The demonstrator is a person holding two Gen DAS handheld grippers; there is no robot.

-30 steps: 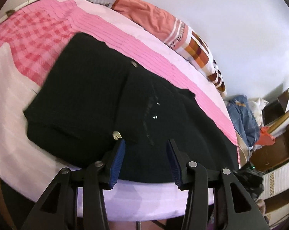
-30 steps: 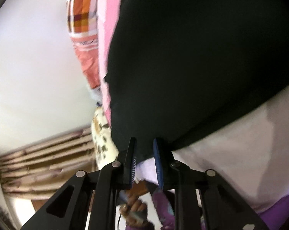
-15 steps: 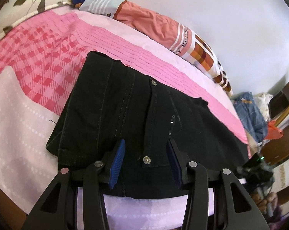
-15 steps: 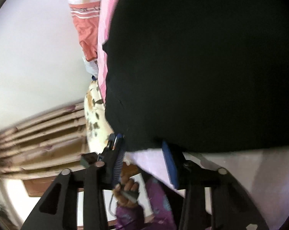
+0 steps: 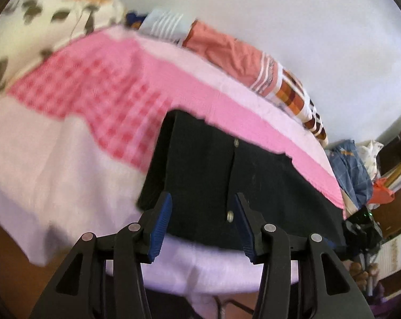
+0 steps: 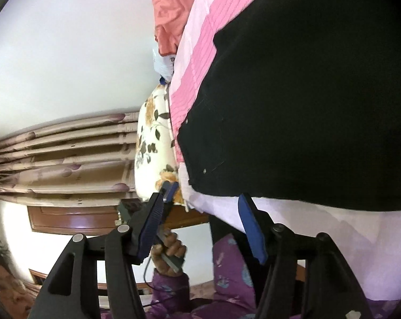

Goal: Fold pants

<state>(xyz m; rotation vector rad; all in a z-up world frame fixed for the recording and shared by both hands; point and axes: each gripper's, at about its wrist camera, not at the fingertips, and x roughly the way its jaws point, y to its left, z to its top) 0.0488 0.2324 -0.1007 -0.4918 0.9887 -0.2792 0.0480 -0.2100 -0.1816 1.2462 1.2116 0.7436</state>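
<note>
Black pants lie on pink bedspread; both hand-held grippers opening, empty.

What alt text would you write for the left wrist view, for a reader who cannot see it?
Folded black pants lie on a pink checked bedspread, near the bed's front edge. The left tongs hover over them, blue pads apart and opening, gripping nothing. A striped orange pillow lies against the white wall.

The left wrist view looks down across the bed from its near edge. The right wrist view is rolled sideways, closer. Both share the black pants.
</note>
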